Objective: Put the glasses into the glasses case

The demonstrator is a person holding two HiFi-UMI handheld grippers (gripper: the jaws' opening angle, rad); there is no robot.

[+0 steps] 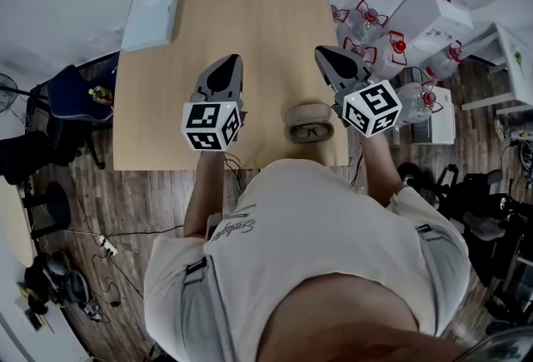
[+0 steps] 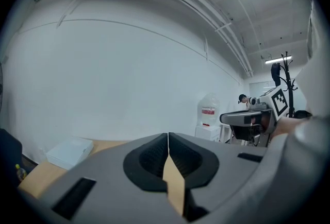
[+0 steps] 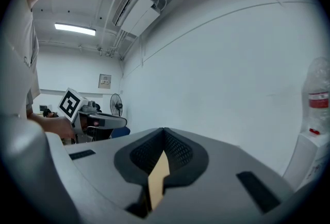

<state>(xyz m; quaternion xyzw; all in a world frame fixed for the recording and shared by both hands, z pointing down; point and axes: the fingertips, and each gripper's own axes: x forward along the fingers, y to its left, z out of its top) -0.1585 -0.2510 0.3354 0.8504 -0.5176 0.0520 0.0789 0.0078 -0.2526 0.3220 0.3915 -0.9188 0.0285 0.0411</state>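
— Between left gripper point(image 1: 230, 61) and right gripper point(image 1: 321, 52)?
— Pale wood-grain table point(image 1: 275, 11), smooth, matt. Both shells matt grey plastic, textured black round the closed jaws.
— Just beside the right one?
— Beige glasses case point(image 1: 308, 113), soft matt look. Further right, clear shiny plastic water bottles point(image 1: 412, 94). Behind both, worn wood-plank floor point(image 1: 125, 202).

Open glasses case point(image 1: 308, 112) holding glasses point(image 1: 311, 132), near the bench's point(image 1: 250, 19) near edge.
The beige, oval case lies flat toward the near right corner, with the dark-framed glasses lying lenses-up in its nearer half.
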